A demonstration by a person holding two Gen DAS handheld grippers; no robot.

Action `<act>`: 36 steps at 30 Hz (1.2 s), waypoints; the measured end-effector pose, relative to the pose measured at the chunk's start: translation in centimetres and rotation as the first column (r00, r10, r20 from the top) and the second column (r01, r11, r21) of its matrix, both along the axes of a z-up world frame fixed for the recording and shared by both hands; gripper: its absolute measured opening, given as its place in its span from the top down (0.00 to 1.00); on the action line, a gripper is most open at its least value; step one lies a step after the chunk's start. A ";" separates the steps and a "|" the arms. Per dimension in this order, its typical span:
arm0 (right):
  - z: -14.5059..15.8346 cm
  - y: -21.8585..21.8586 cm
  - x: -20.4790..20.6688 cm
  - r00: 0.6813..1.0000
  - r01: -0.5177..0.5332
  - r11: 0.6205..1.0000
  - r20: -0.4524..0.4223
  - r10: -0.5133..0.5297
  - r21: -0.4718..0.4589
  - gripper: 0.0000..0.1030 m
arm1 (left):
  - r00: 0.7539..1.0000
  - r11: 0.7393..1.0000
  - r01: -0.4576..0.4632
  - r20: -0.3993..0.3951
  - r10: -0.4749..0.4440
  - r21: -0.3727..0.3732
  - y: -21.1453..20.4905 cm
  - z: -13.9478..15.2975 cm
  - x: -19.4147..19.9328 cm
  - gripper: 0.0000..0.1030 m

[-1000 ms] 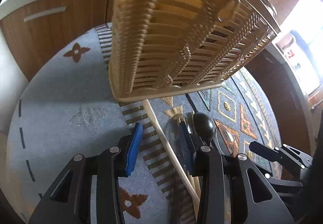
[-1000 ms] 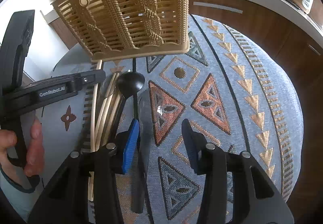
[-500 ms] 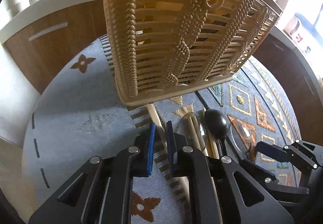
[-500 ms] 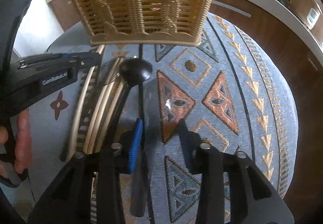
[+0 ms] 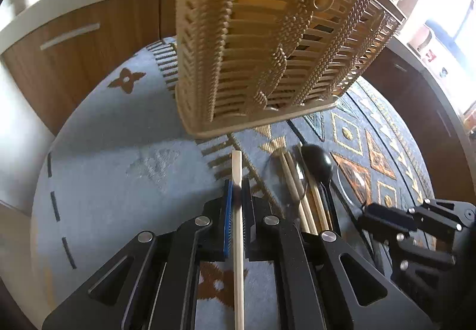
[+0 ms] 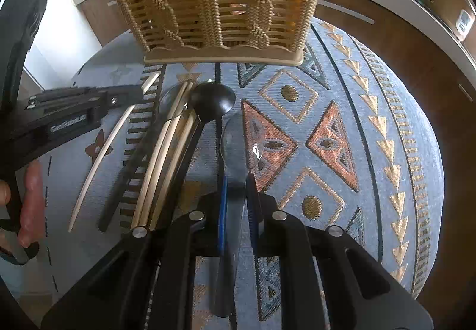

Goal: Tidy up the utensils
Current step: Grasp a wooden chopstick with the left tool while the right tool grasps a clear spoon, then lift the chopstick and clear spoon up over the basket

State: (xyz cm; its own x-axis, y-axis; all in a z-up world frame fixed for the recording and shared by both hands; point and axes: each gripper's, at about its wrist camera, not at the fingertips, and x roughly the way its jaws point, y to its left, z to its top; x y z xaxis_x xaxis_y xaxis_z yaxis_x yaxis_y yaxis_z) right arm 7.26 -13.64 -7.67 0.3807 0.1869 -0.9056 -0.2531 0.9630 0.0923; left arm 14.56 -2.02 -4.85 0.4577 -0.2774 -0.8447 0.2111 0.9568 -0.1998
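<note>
Crowding your right tongs' (image 6: 236, 193) clenched clear spoon (image 6: 238, 142): chopsticks (image 6: 166, 151), black ladle (image 6: 208, 103). Left tongs (image 5: 236, 196) grip one chopstick (image 5: 237, 211), pointing basketward (image 5: 267, 47).

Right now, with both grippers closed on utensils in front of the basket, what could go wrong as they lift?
The left hand-held gripper pinches a single chopstick near one end; the long free length could swing or slip.

The right hand-held gripper, whose jaws have just been closing, grips a clear spoon by its thin handle; it may twist.

The black spoon and other chopsticks lie close alongside, so a lift could drag them.
</note>
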 end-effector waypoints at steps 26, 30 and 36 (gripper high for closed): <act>-1.0 -5.0 0.2 0.996 0.067 0.997 -0.059 -0.065 0.027 0.90 | 0.996 0.998 0.056 -0.064 -0.056 -0.005 2.2 -0.6 0.0 0.96; -1.0 -4.8 0.3 0.995 0.064 0.997 -0.080 -0.061 0.032 0.89 | 0.996 0.998 0.061 -0.061 -0.060 0.004 2.1 -0.6 -0.1 0.96; -0.5 -4.8 1.4 0.991 0.078 0.995 -0.114 -0.071 0.056 0.80 | 0.997 0.998 0.066 -0.052 -0.065 0.011 2.2 -0.6 -0.2 0.96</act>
State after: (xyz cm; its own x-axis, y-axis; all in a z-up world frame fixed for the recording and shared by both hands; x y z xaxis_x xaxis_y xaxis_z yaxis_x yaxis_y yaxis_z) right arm 8.70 -18.46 -8.17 0.2924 0.2176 -0.9312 -0.1654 0.9706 0.1748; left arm 14.36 0.17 -5.41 0.3943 -0.2939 -0.8707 0.2629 0.9440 -0.1996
